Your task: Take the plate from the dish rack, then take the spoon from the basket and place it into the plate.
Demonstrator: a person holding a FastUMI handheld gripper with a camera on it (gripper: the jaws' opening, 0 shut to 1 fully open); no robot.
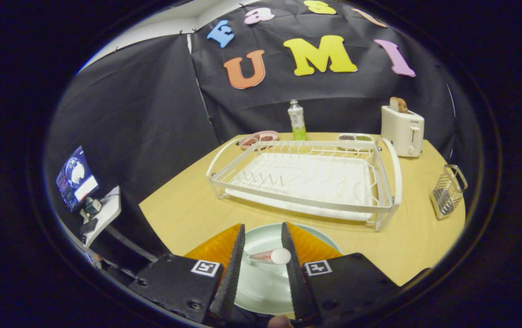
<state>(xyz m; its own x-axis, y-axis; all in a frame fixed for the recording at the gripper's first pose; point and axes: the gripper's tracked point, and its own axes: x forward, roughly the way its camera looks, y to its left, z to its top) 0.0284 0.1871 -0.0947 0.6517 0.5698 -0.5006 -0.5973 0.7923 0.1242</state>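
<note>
So, gripper (263, 248) has its fingers apart, with the spoon (270, 257) lying crosswise between them. The spoon's rounded end sits against or very near the right finger; the other end stops short of the left one. I can't tell if either pad really presses on it, so I wouldn't call it a grasp; it looks more like released or about to be.

The plate (261, 284) lies flat directly below the fingers, on the table, and the spoon appears to rest in it.

Progress, as a judgement: the plate is out of the rack, and the spoon is out of the basket and at or in the plate. What's left is opening clear and backing off, if that.

Just beyond the fingers is the dish rack (306, 180), with no dishes in it. The wire basket (447, 191) stands well off to the right beyond the rack. Farther back sit a bottle (296, 120), a toaster (402, 130) with bread in it, and two small food trays.

The surface is a light wooden table (183, 209). Off left, below table level, a screen (75, 177) stands on a stand.
</note>
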